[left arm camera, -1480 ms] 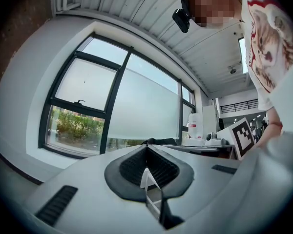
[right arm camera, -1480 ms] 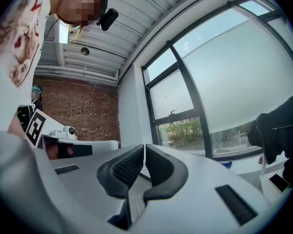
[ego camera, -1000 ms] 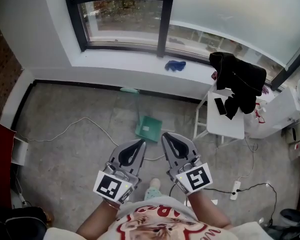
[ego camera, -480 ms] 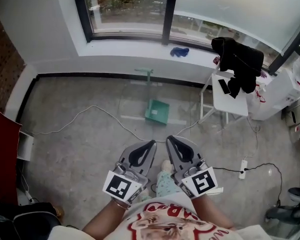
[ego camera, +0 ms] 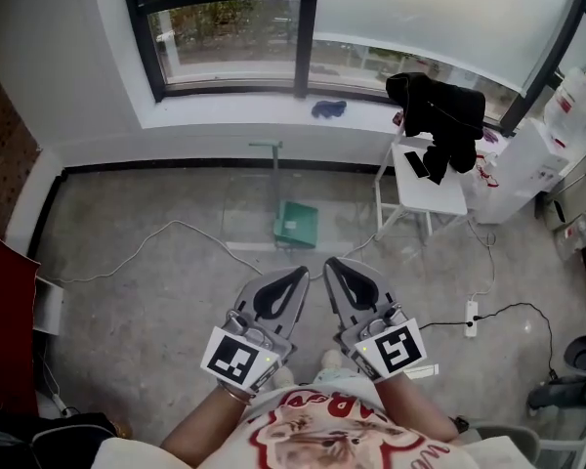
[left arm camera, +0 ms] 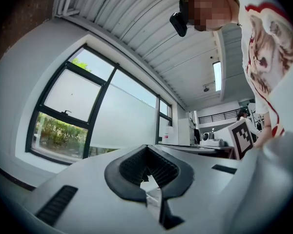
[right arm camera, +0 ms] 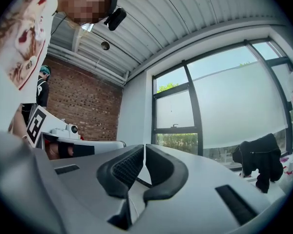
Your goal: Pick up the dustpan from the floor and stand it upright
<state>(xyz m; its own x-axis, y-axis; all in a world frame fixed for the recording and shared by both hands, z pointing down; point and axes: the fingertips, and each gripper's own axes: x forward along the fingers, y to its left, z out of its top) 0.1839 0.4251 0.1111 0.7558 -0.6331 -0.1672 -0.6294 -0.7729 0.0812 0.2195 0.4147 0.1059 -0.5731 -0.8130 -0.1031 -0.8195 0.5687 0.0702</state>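
The green dustpan (ego camera: 296,225) sits on the concrete floor below the window, and its thin handle (ego camera: 273,169) reaches toward the wall. I cannot tell for sure whether it stands upright. Both grippers hang side by side near the person's body, well short of the pan. The left gripper (ego camera: 298,276) is shut with nothing in it. My right gripper (ego camera: 332,265) is shut and empty too. In the gripper views the left gripper (left arm camera: 146,147) and right gripper (right arm camera: 144,147) point at the window and ceiling, with the dustpan out of sight.
A white stool (ego camera: 428,186) draped with a black garment (ego camera: 439,115) stands right of the pan. A blue cloth (ego camera: 327,109) lies on the sill. A white cable (ego camera: 176,231) crosses the floor, and a power strip (ego camera: 472,318) lies at right. A red panel (ego camera: 0,320) leans at left.
The grippers, shut throughout, have drawn back from the dustpan: it sat just past their tips and now lies well ahead. The view has shifted, with more floor showing.
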